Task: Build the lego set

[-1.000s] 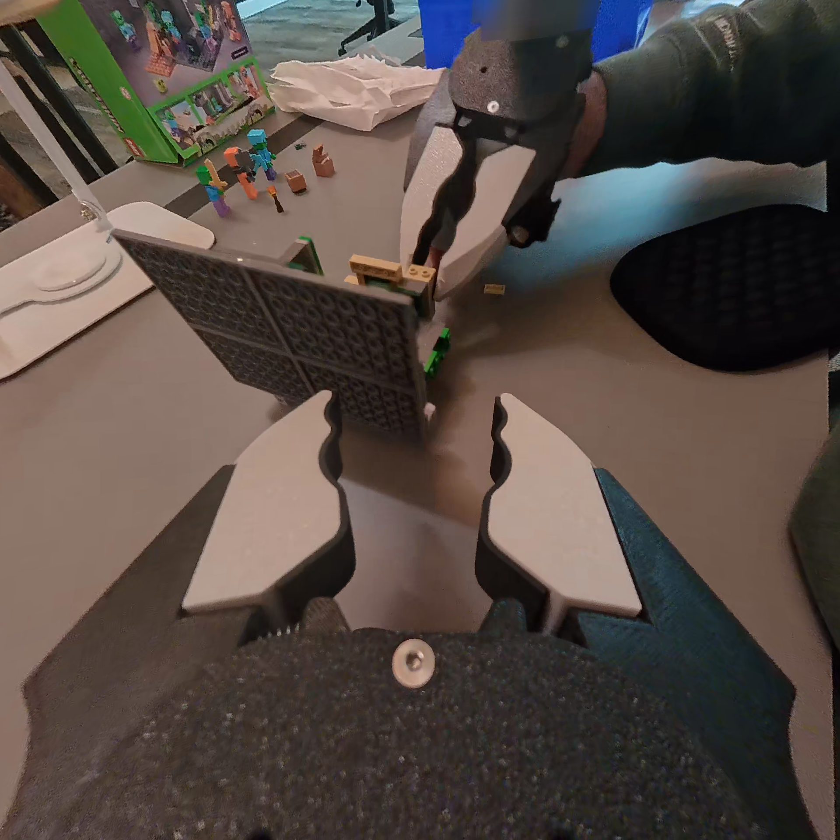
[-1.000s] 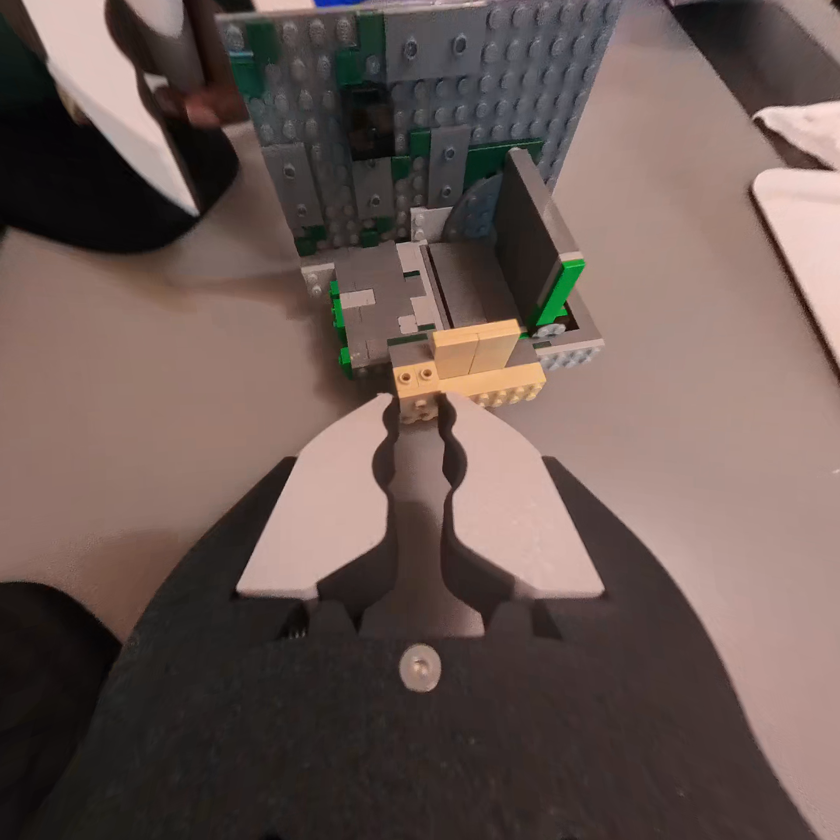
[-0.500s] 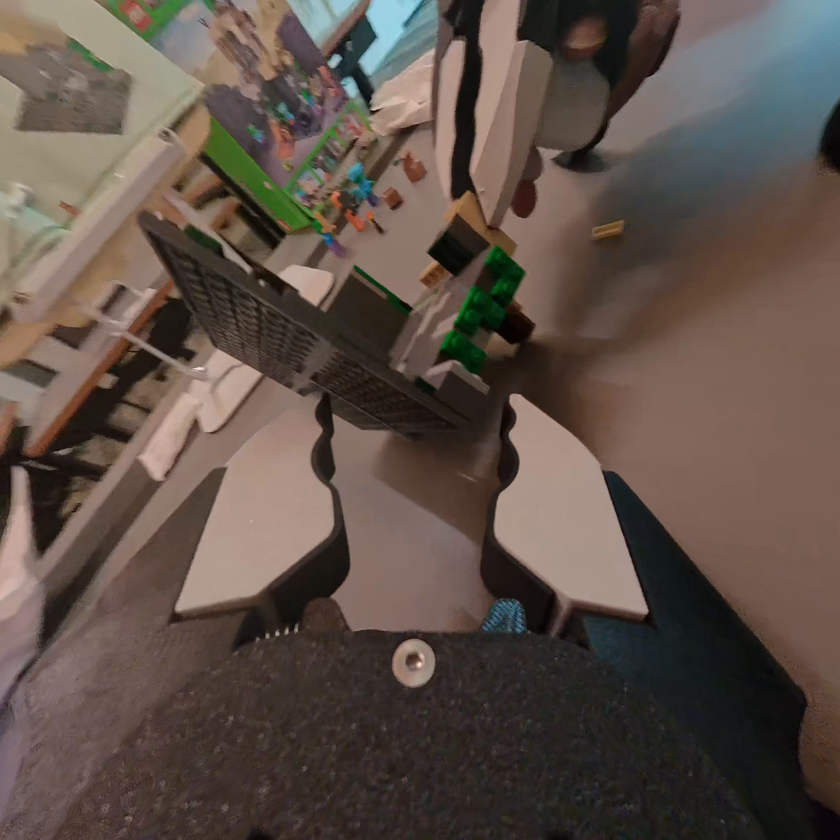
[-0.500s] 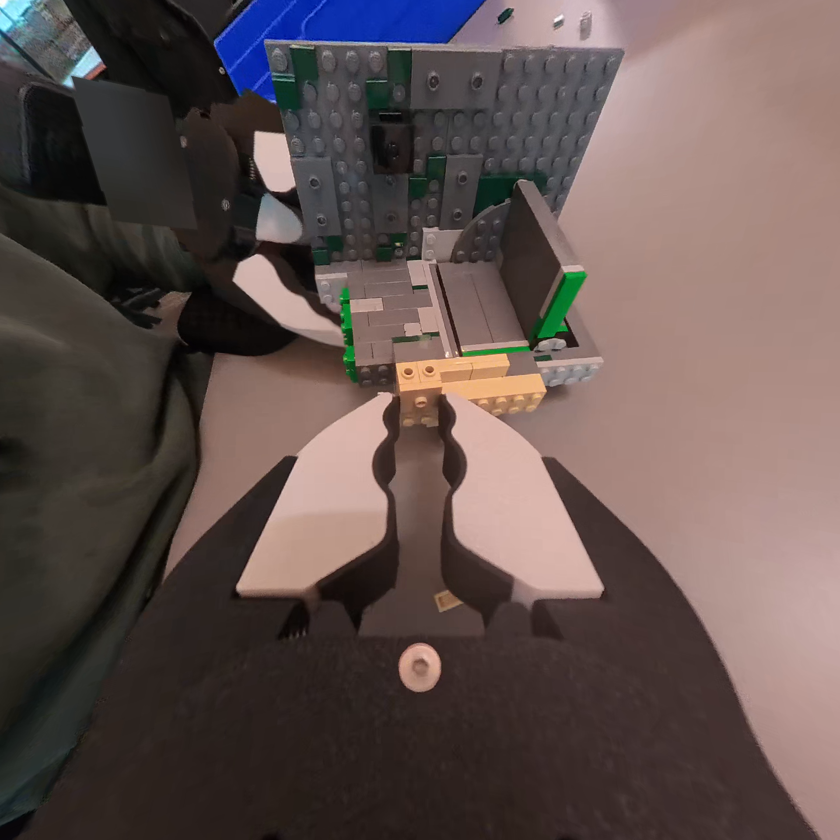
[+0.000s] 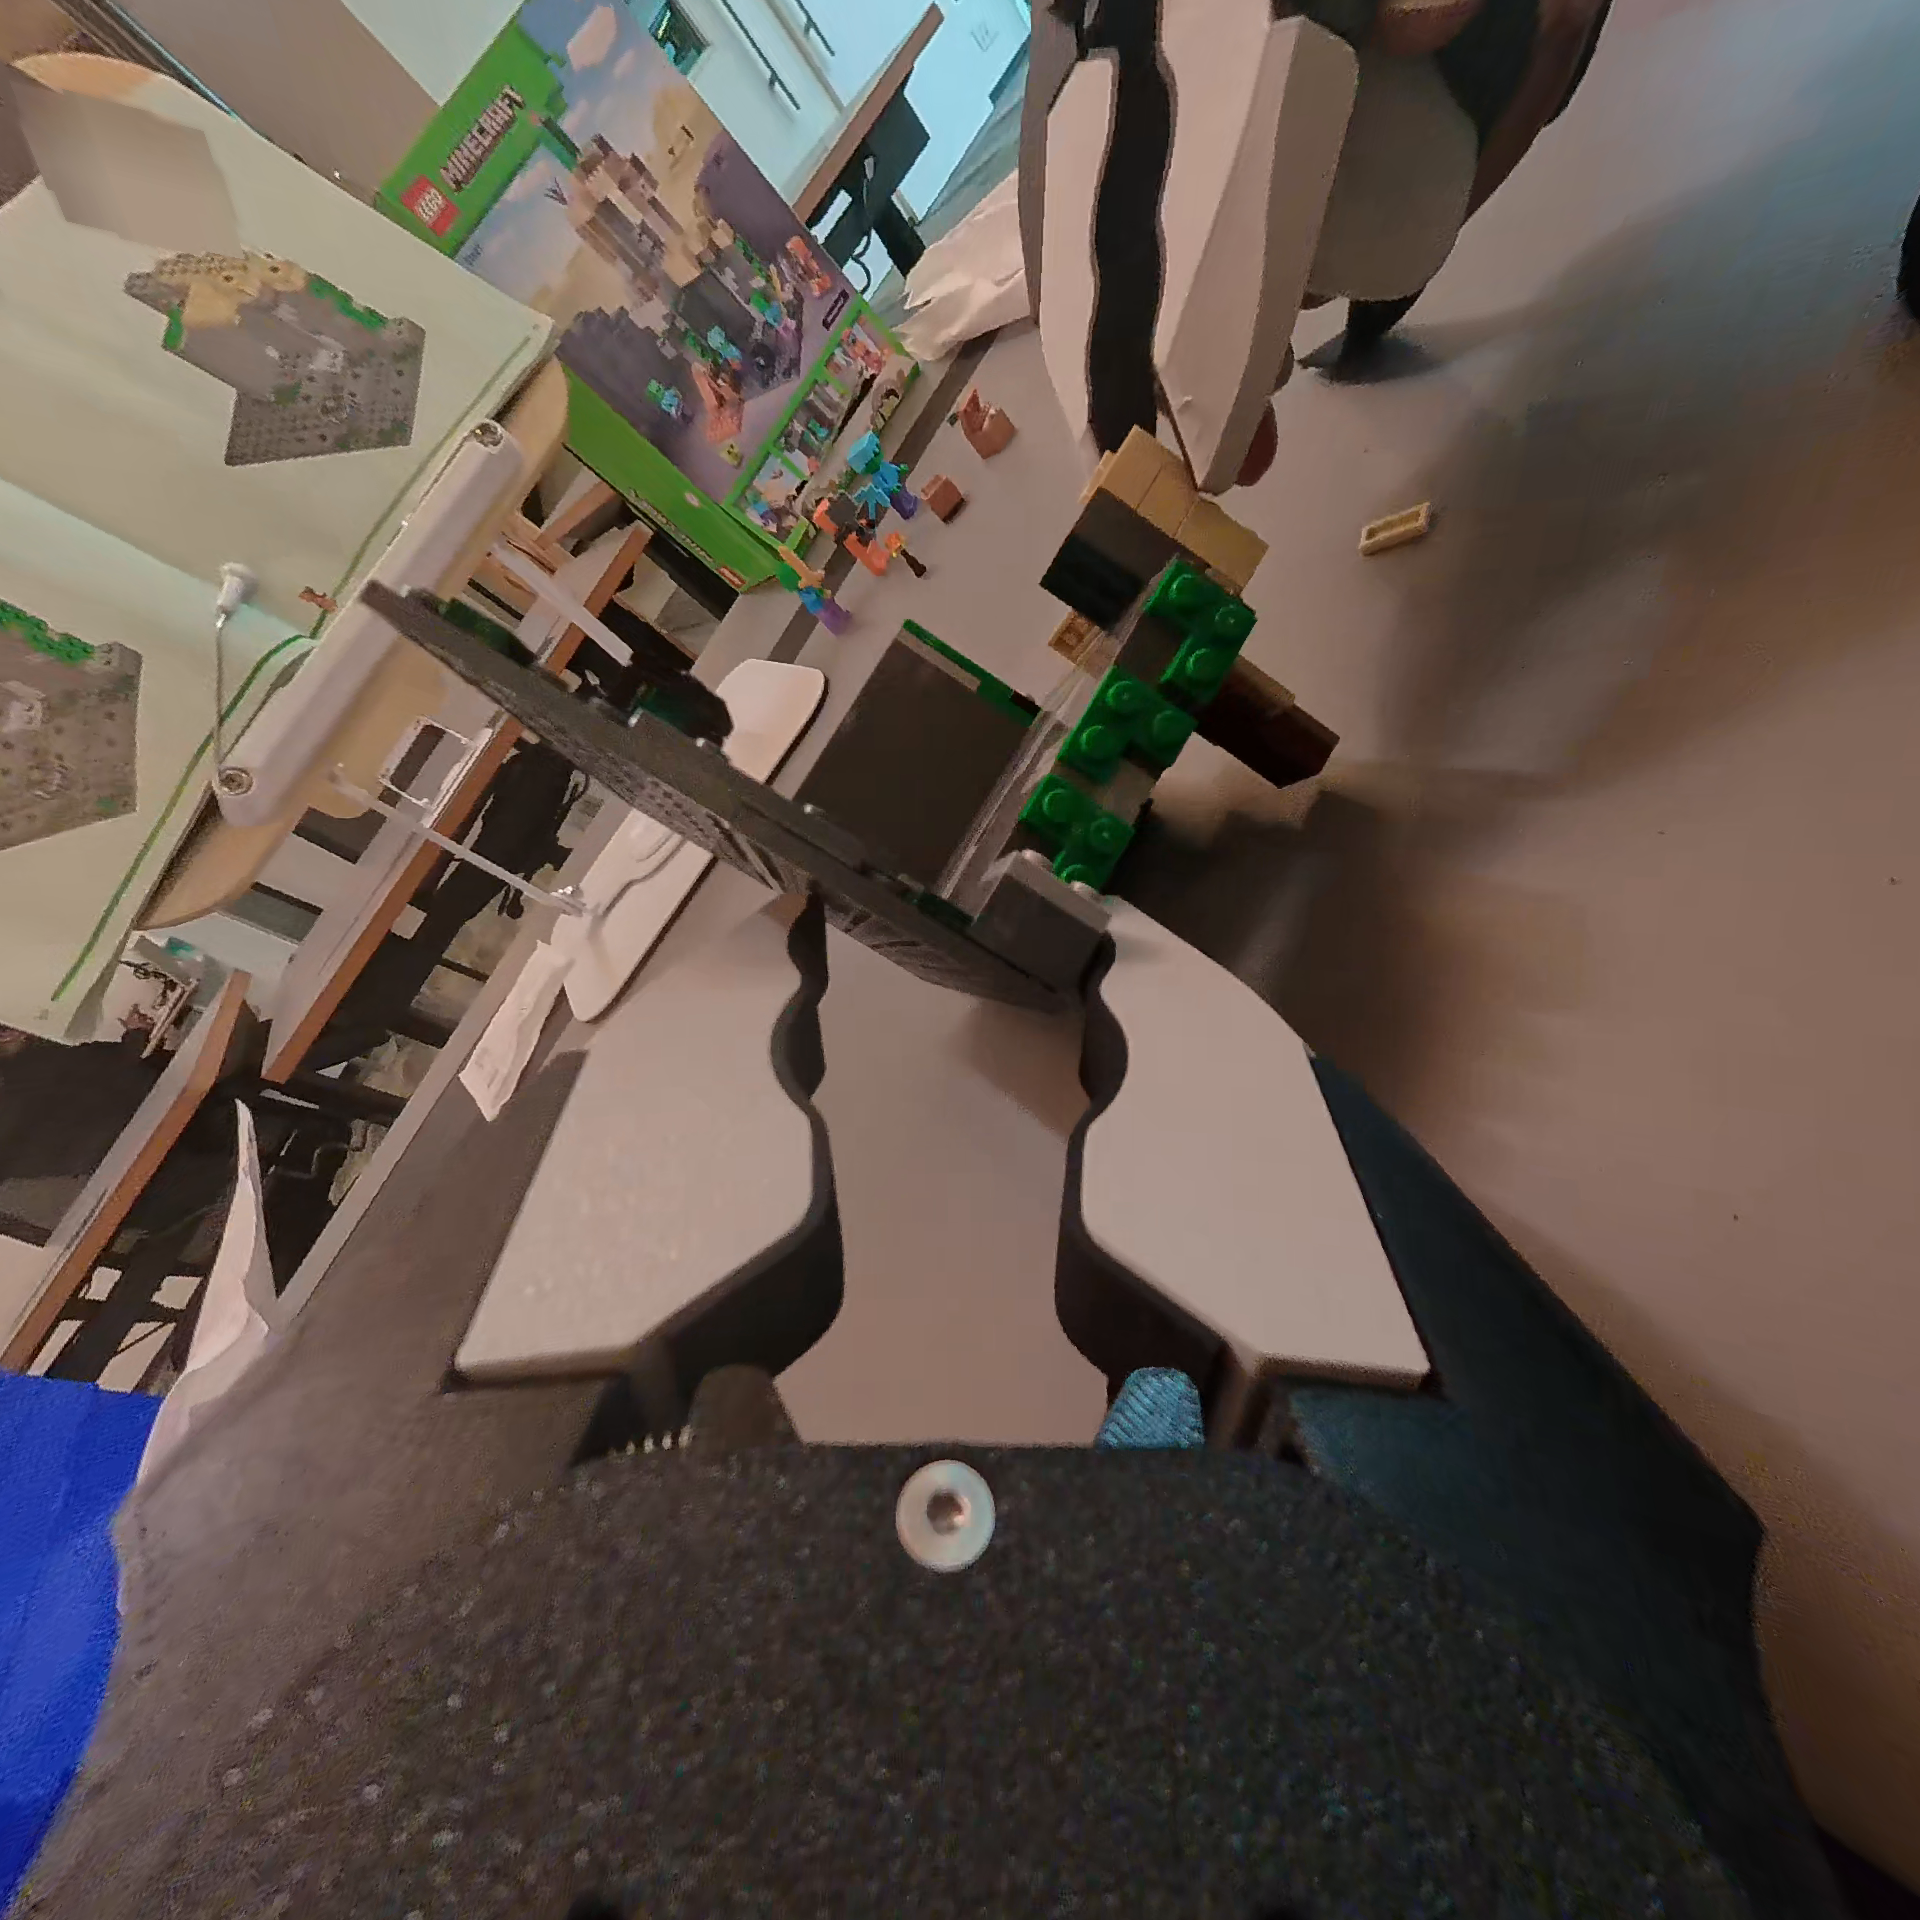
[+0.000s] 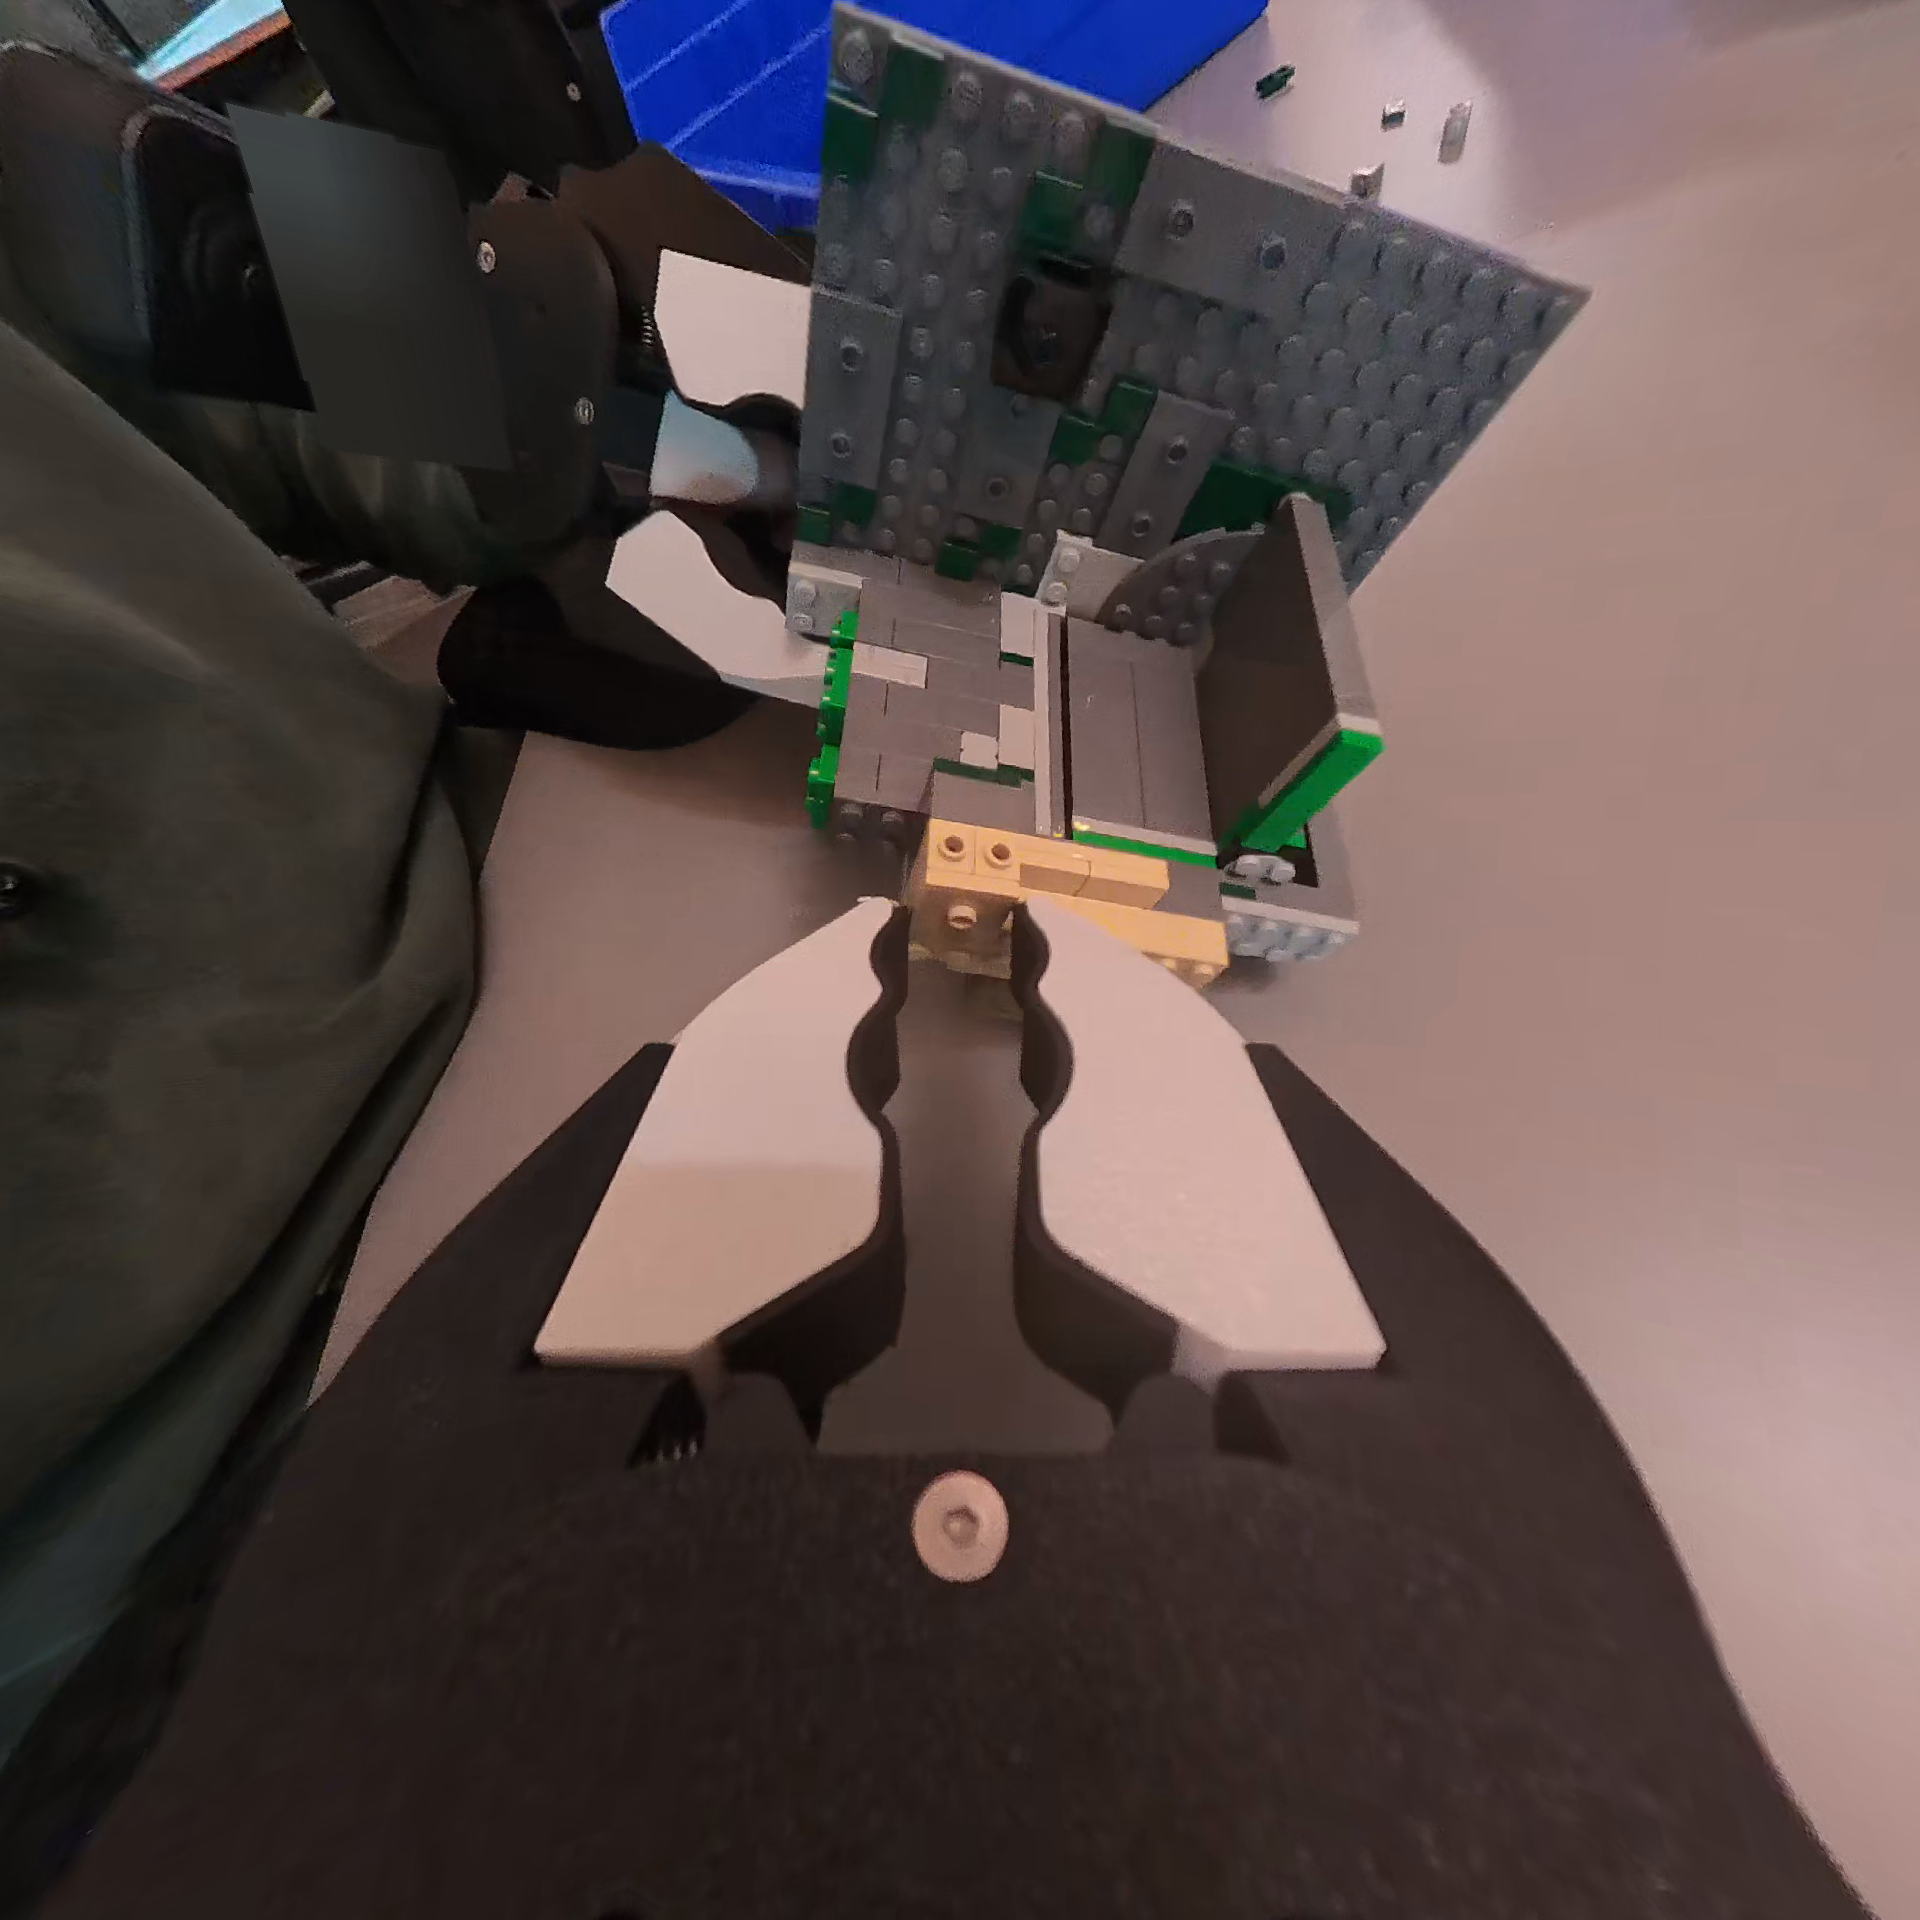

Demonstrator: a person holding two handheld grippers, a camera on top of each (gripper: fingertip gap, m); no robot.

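Note:
The lego build is a grey studded baseplate standing upright behind a grey, green and tan block. My right gripper is shut on the tan brick at the block's front edge. My left gripper has narrowed its fingers onto the build's lower corner, where the dark underside of the plate ends. The green side bricks show beyond it. The right gripper also shows there, its tips on the tan bricks. The left gripper shows at the build's left edge.
The lego box, several minifigures and brown pieces stand at the far side. A loose tan piece lies on the grey table. An instruction booklet stands at the left. A blue bin and small loose parts lie behind the build. Spacing between my two grippers at the tips: around 9 cm. The loose tan piece is about 9 cm from my right fingertips.
My left gripper has moved up to the build's corner, rolled sideways and narrowed its fingers onto it. The build has turned and tilted. My right gripper has stayed shut on the tan brick.

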